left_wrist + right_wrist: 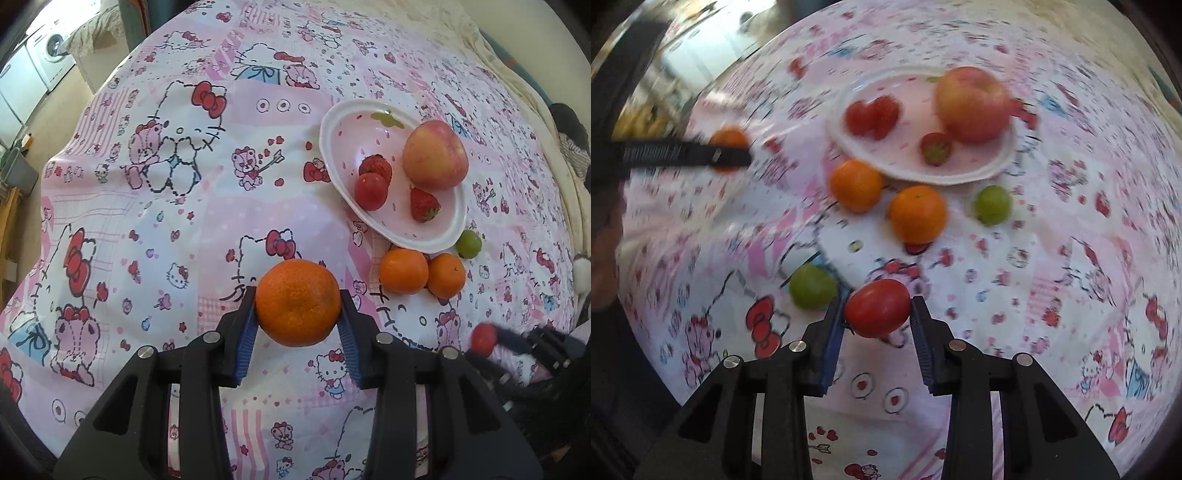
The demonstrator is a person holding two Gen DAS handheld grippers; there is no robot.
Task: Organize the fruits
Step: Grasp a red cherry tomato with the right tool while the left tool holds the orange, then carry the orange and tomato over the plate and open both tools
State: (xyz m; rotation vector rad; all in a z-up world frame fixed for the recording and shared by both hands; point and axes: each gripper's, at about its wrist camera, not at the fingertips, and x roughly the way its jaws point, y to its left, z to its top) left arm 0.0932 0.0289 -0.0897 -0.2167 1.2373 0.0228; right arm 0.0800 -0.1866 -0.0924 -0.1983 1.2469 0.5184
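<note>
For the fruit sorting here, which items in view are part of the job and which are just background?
Job: orange in left gripper, tomato in right gripper, plate, apple, loose oranges, green fruits.
Background: washing machine, patterned cloth.

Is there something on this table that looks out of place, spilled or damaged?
Nothing looks spilled or damaged. The only untidy part: two oranges and two green fruits lie loose on the tablecloth beside the plate, not on it. The left gripper holds a third orange; the right gripper holds a tomato.
</note>
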